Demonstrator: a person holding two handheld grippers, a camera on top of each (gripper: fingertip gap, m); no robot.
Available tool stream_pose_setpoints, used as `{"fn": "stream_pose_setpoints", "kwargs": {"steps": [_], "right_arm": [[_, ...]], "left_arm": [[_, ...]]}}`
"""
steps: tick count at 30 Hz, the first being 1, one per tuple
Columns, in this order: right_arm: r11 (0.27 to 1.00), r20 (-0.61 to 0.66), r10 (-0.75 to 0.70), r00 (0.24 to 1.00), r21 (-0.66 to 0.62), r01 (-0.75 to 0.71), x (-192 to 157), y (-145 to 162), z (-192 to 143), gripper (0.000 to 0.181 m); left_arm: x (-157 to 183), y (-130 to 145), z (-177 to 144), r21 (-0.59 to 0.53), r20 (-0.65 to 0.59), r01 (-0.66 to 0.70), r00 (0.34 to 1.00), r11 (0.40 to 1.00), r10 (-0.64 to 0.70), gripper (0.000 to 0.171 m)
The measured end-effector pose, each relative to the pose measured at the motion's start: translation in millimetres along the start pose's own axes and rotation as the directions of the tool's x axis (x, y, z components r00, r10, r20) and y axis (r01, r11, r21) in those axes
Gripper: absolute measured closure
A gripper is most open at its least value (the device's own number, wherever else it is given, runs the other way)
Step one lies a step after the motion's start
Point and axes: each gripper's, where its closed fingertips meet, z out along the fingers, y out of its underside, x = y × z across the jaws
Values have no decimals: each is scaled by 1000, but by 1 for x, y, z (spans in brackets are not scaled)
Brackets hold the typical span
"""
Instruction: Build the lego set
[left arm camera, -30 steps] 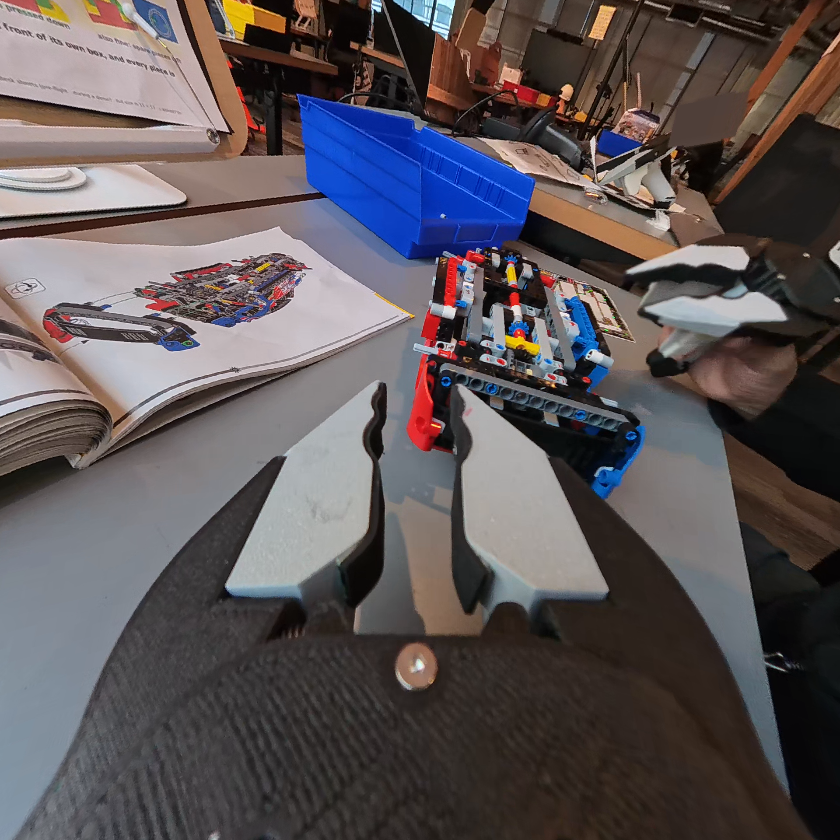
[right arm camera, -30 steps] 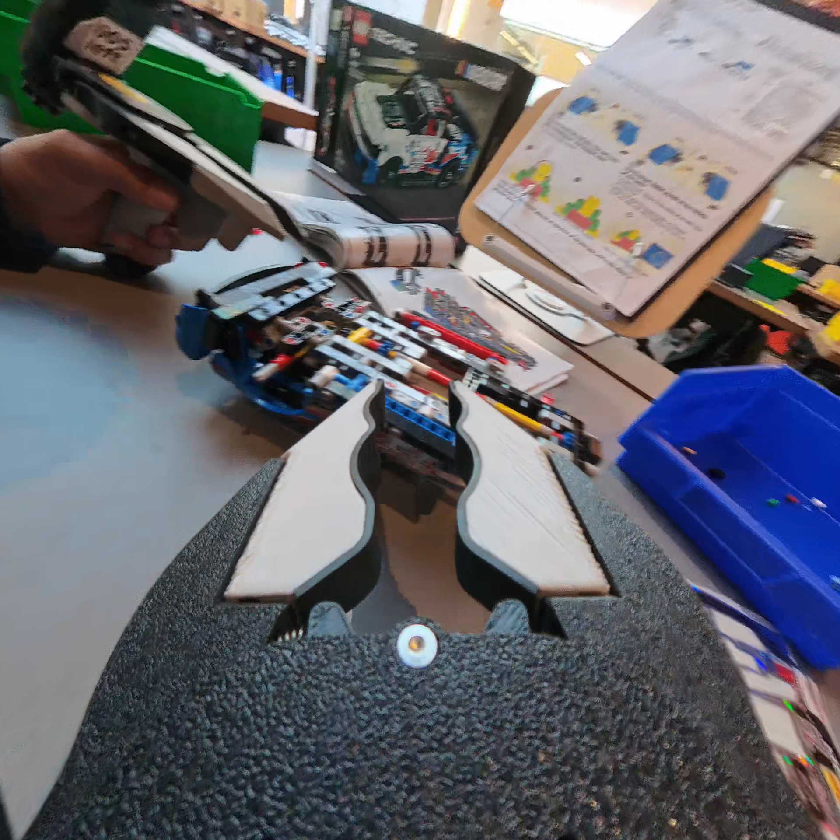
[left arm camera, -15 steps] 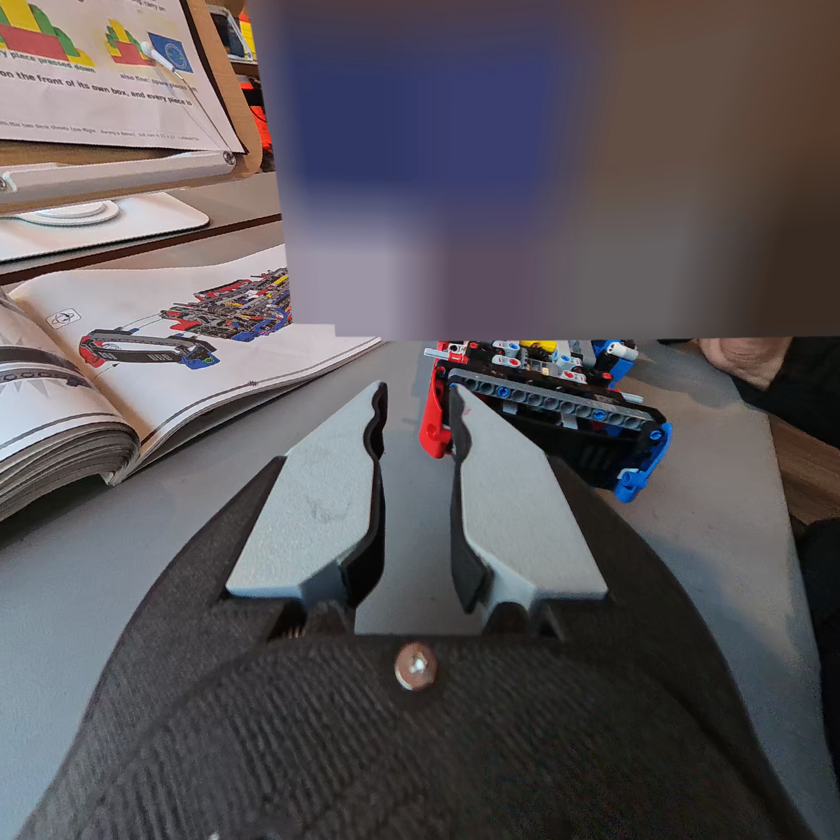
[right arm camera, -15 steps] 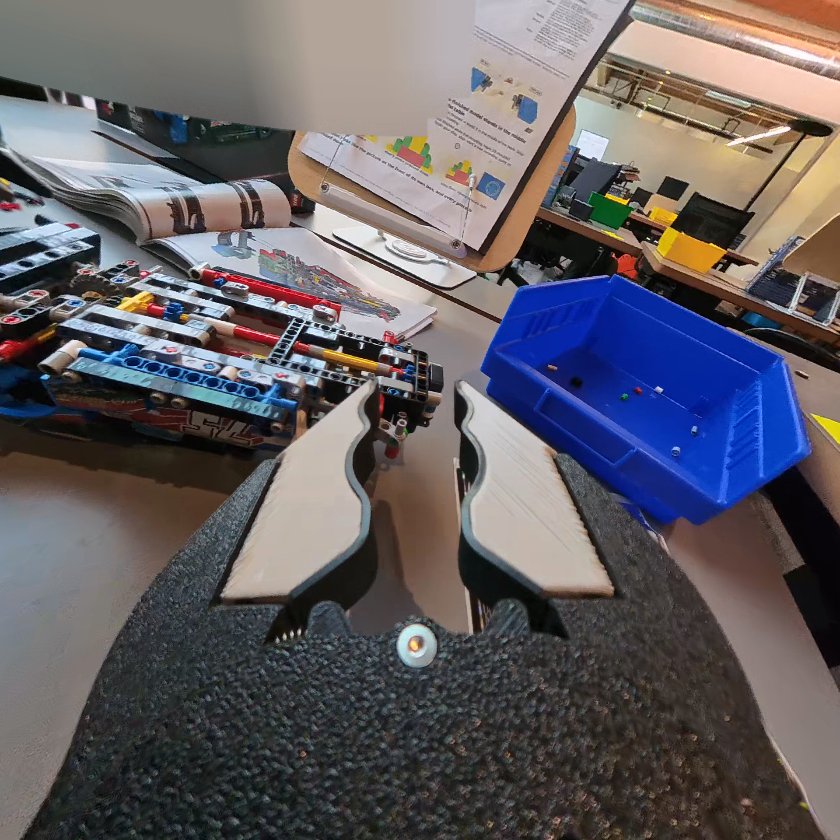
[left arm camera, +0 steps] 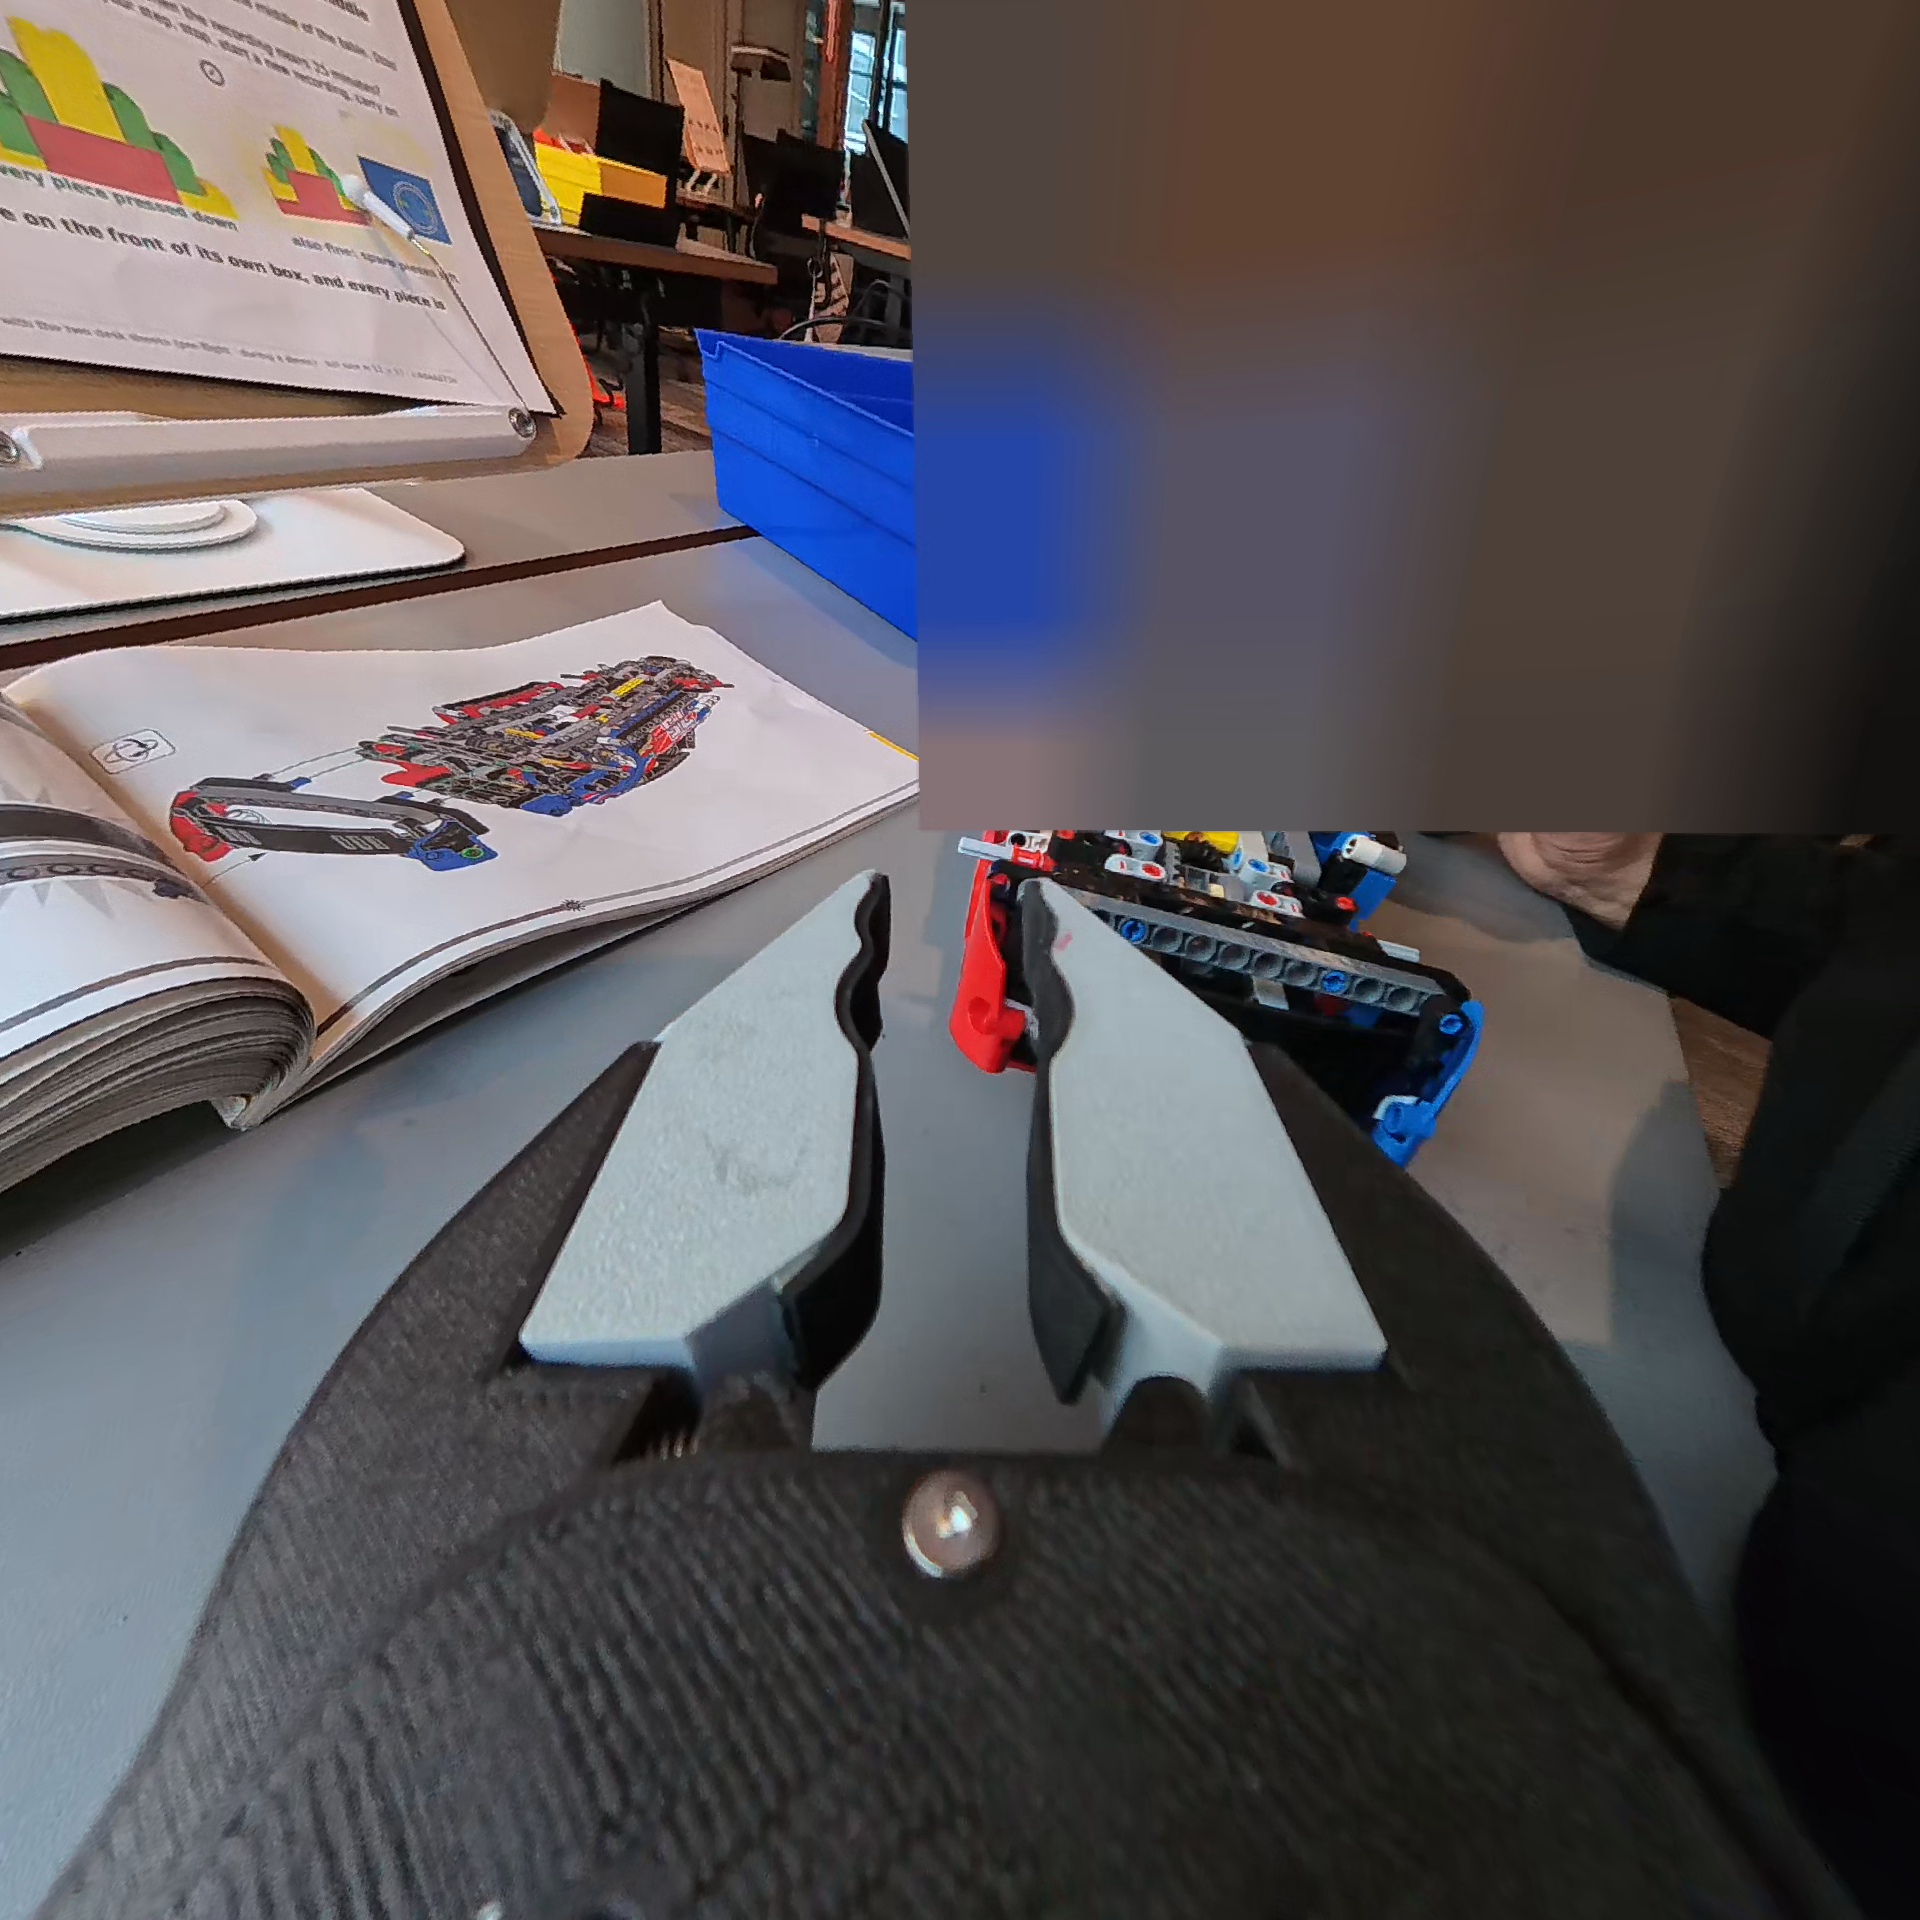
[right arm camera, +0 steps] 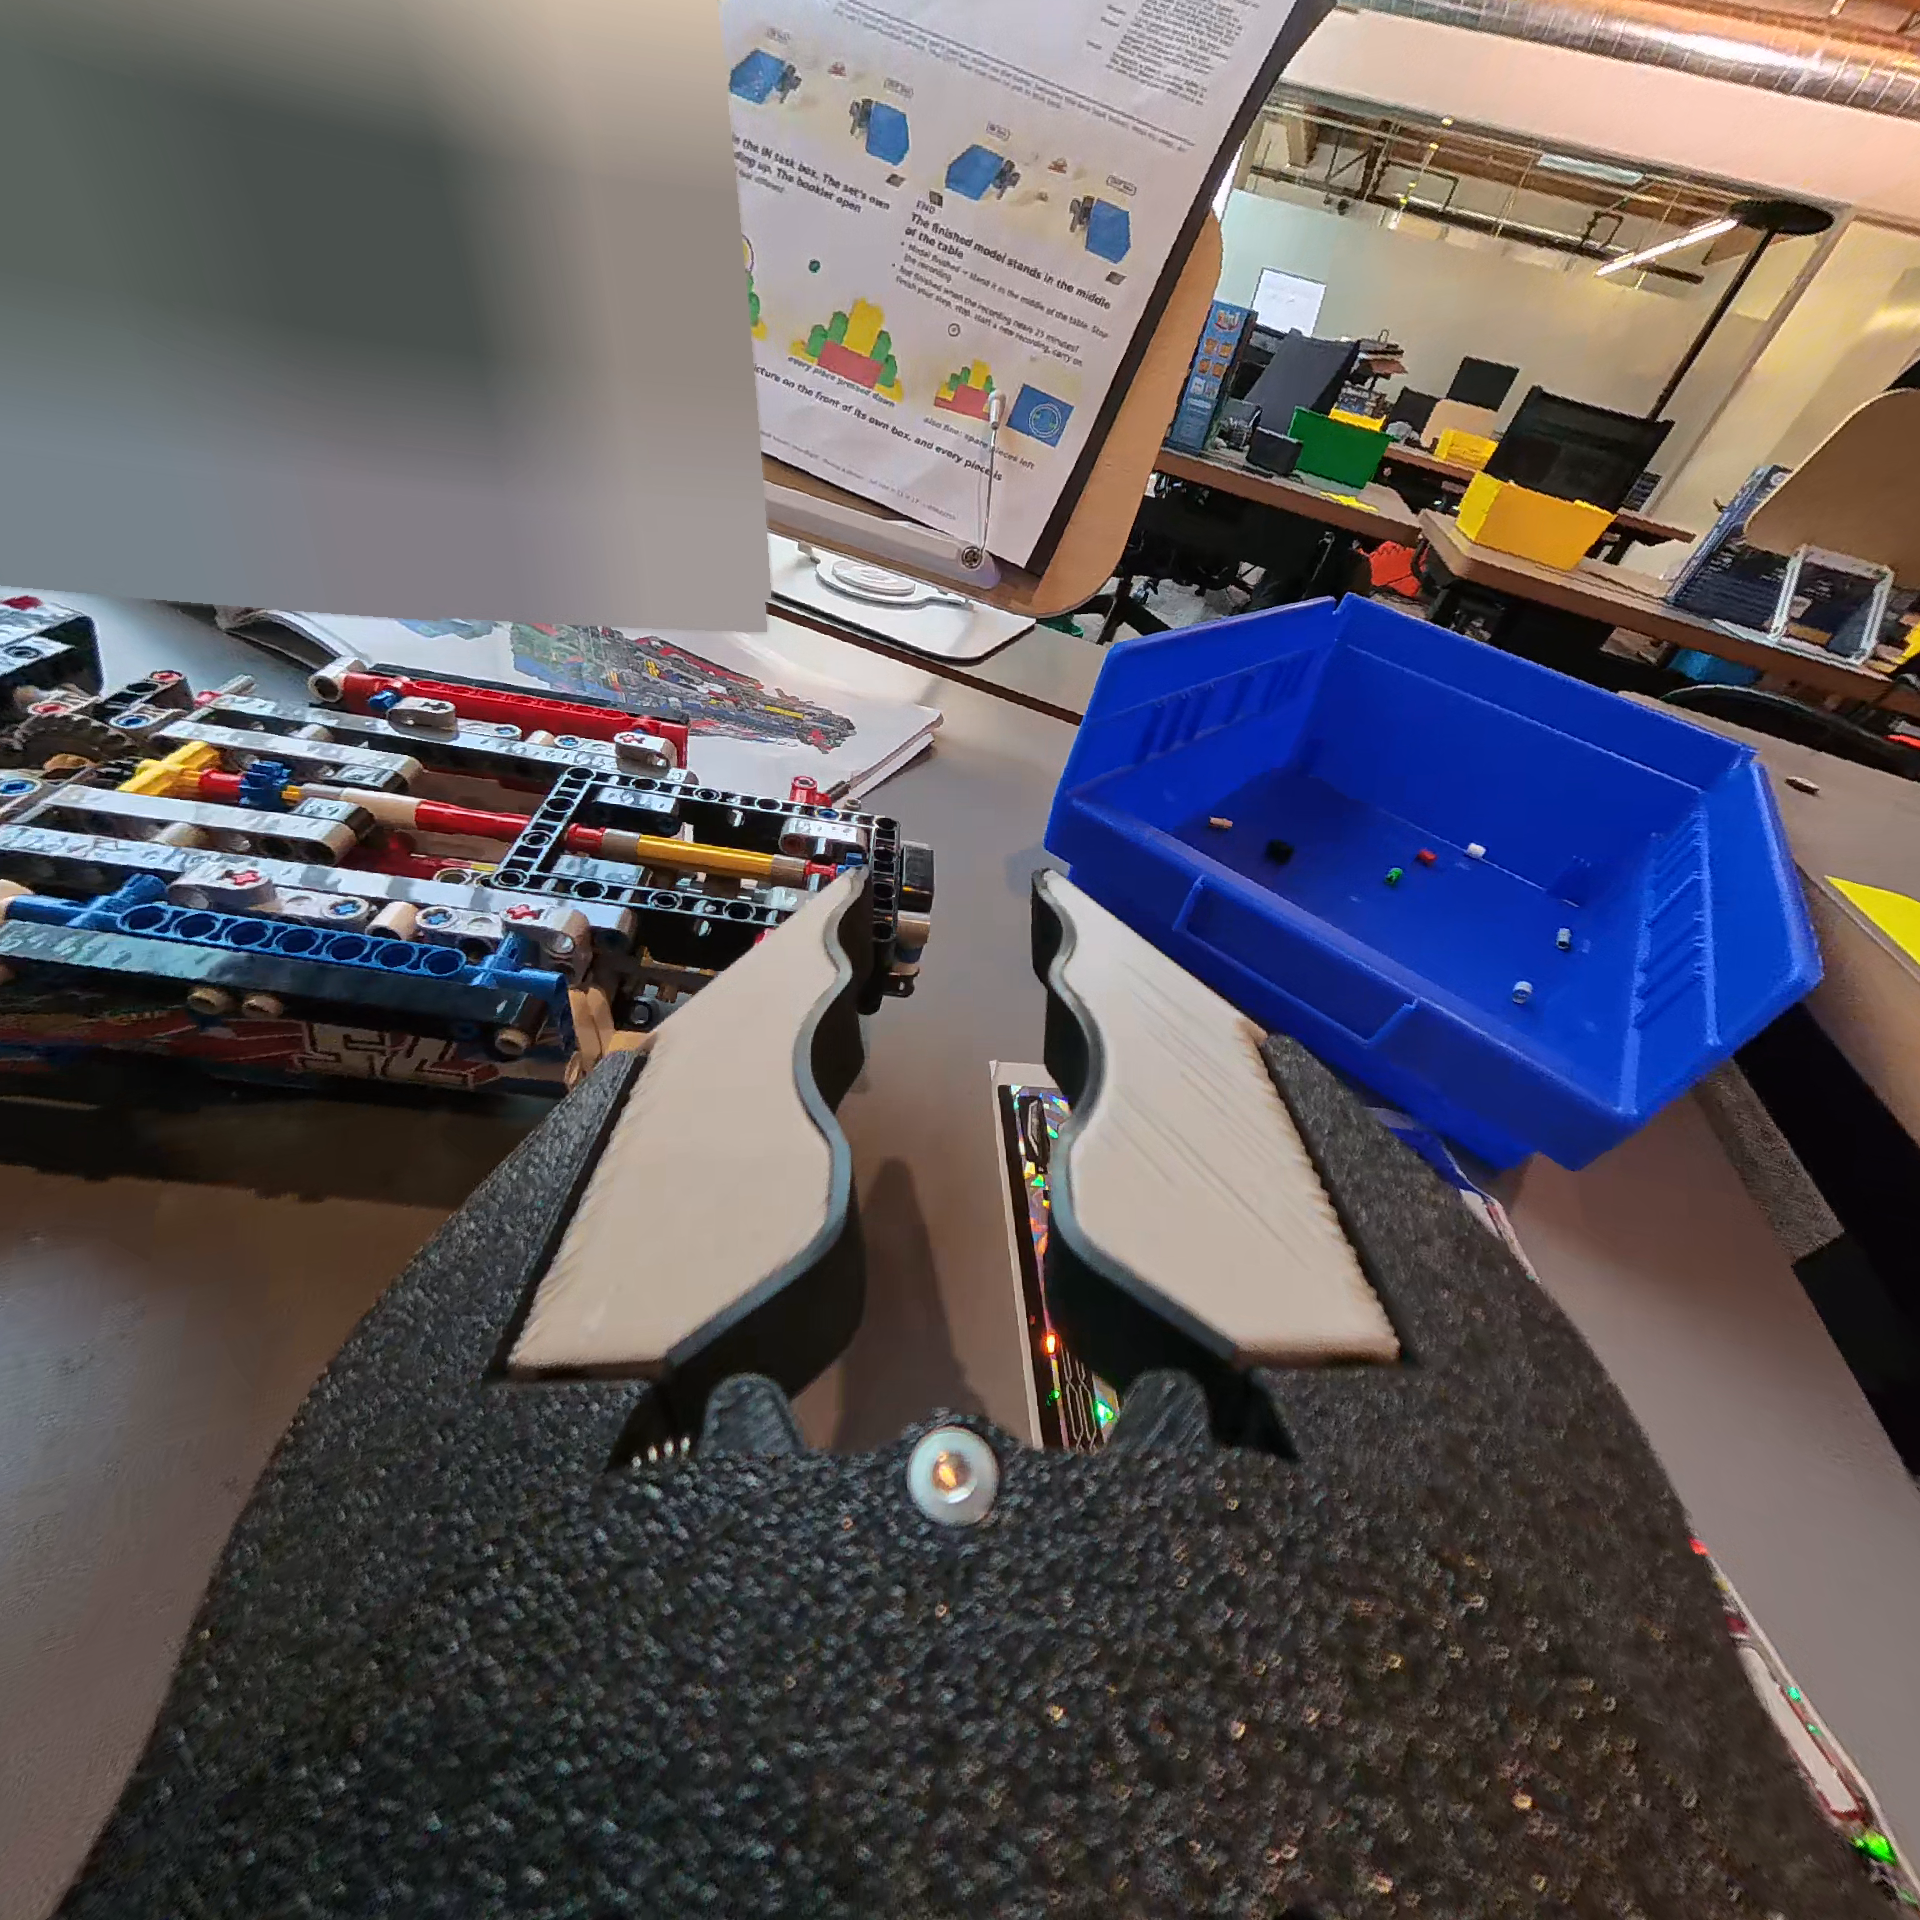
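left gripper (left arm camera: 954, 914) low over table, level, pointing forward, jaws parted, nothing between pale grey fingers (left arm camera: 748, 1122). right gripper (right arm camera: 943, 914) likewise low, jaws parted, empty. person's hand (left arm camera: 1569, 868) partly visible far right in left wrist view.

Each camera sits behind and above its own hand-held gripper and looks forward along the two fingers, low over the bench (left arm camera: 312, 1351).

Left view: left hand-held gripper (left arm camera: 954, 914) fills the lower frame; the lego model (left arm camera: 1299, 966) lies close ahead to its right, the open booklet (left arm camera: 499, 790) ahead to its left.

Right view: right hand-held gripper (right arm camera: 945, 904) faces the blue bin (right arm camera: 1434, 904), ahead to its right; the model (right arm camera: 416, 883) lies ahead to its left.

Both views share the model, bin (left arm camera: 810, 457), booklet (right arm camera: 748, 707) and instruction board (left arm camera: 239, 197) (right arm camera: 966, 239).
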Motion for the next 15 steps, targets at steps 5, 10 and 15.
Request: {"fn": "stream_pose_setpoints", "kwargs": {"steps": [5,10,15], "right_arm": [[1000,-2,10,1000,10,-10,1,-1,-1,152],[1000,0,12,1000,5,-12,1,0,0,153],[1000,2,11,1000,-3,-11,1,1,1,153]], "left_arm": [[1,1,0,-4,3,-11,1000,1000,11,149],[0,0,0,-3,2,-5,1000,1000,5,149],[0,0,0,-3,-1,6,1000,1000,-6,149]]}}
